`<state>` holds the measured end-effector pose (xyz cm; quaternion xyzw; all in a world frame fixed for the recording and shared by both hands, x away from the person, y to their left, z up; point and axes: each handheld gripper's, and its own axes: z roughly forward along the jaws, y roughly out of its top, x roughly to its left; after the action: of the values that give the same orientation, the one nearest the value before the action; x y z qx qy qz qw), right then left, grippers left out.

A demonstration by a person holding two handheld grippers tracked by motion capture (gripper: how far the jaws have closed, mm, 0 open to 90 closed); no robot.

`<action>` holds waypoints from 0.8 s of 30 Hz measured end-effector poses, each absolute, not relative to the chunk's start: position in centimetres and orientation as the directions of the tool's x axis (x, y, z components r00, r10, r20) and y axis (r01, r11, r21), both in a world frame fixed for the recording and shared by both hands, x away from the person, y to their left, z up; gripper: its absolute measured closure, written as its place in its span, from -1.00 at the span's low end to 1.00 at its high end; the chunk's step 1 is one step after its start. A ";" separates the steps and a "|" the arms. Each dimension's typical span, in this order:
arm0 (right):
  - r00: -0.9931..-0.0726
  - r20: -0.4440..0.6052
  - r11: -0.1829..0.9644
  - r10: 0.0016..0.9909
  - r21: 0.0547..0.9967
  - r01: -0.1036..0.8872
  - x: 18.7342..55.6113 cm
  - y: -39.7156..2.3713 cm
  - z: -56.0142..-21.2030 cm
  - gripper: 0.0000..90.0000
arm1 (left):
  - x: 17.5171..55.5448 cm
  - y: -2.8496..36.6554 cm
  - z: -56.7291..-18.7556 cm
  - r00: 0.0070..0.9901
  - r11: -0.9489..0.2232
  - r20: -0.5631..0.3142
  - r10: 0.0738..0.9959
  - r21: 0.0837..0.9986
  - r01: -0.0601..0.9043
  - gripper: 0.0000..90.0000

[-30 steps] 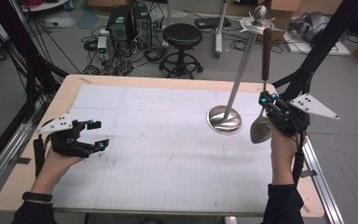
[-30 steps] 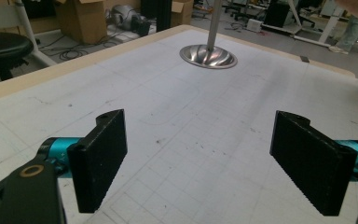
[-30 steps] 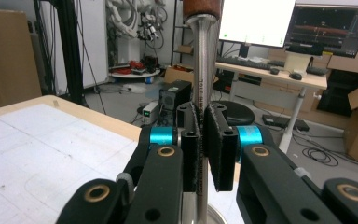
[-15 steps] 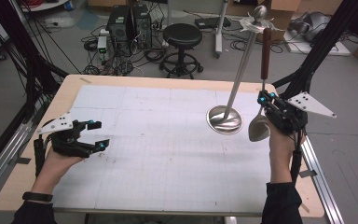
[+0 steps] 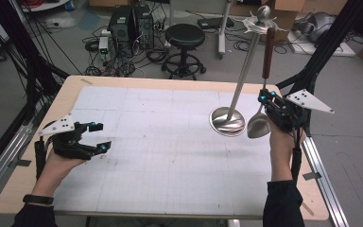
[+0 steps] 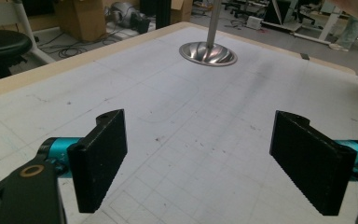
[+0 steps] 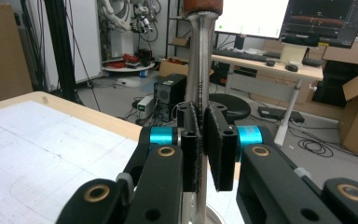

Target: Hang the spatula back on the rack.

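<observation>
From above, a person works at a table (image 5: 42, 189) covered by a gridded mat (image 5: 160, 156). The left gripper (image 5: 93, 137) rests low over the mat's left side, its jaws spread wide with nothing between them. At the right edge, the right gripper (image 5: 266, 101) pinches the metal shaft of a ladle (image 5: 258, 124) held upright, bowl down and wooden handle up, just beside a steel stand (image 5: 228, 120) whose round base sits on the mat and whose pole rises to a ball top.

The left gripper view looks across the mat between two wide-apart jaws toward the stand's base (image 6: 208, 52) at the far side.

In the right gripper view, the right gripper (image 7: 201, 149) has its jaws closed tight on the ladle's shaft (image 7: 199, 56), wooden grip just above; a stool (image 7: 233, 106) stands on the floor beyond the table.
</observation>
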<state>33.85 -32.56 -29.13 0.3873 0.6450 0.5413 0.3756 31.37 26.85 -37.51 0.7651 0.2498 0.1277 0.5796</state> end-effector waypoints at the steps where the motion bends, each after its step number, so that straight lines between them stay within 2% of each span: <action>1: -0.419 -0.064 0.113 0.906 0.989 0.093 33.9 -32.5 -29.2 0.89 | 31.4 26.8 -37.5 0.843 -0.203 -0.095 0.529 0.951 0.235 -0.57; 19: -0.433 -0.064 0.132 0.899 0.983 0.130 35.0 -32.1 -29.3 0.85 | 31.4 26.8 -37.5 0.844 -0.208 -0.097 0.527 0.949 0.238 -0.57; 24: -0.423 -0.072 0.140 0.903 0.981 0.131 35.1 -31.6 -28.9 0.59 | 31.3 26.8 -37.5 0.844 -0.205 -0.097 0.527 0.950 0.237 -0.57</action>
<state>35.09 -31.61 -28.92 0.3920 0.6596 0.5259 0.3670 31.31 26.77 -37.52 0.7662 0.2493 0.1254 0.5789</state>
